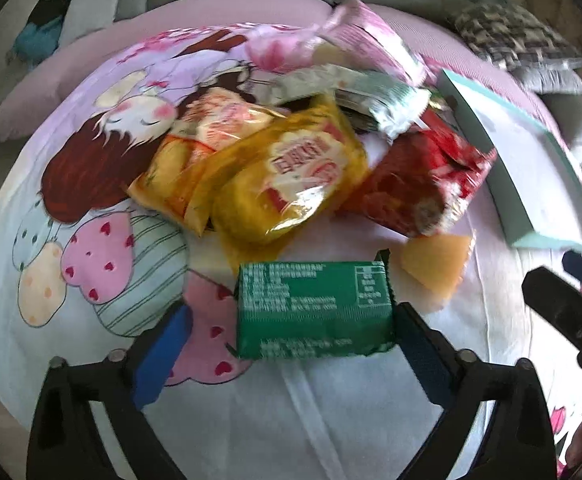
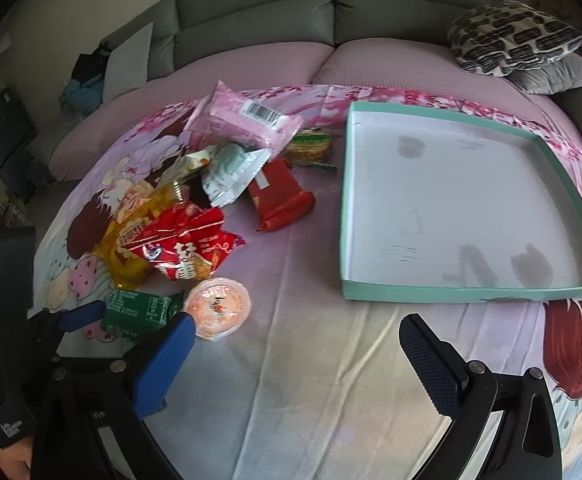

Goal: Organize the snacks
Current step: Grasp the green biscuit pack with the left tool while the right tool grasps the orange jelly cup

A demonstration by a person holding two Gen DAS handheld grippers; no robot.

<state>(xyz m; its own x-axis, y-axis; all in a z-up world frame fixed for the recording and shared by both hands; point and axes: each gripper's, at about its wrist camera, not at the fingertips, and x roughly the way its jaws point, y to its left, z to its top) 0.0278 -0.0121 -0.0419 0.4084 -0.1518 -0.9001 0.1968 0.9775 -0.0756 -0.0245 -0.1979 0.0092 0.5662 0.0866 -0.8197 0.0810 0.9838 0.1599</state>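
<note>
We are straddling the green pack (image 1: 315, 310), lying just before the snack pile (image 1: 275, 168), with left gripper (image 1: 291, 344) jaws open, right gripper (image 2: 291, 364) gaping idle; slick wrapper risking a slip sideways toward the cup (image 2: 217, 307).

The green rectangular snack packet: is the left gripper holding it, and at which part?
Not yet: the left gripper stands open around the green rectangular snack packet, one finger beside each short end.

Both wrist views look steeply down, close over the snack pile (image 1: 291, 168), sharing the green packet (image 2: 139, 312).
</note>
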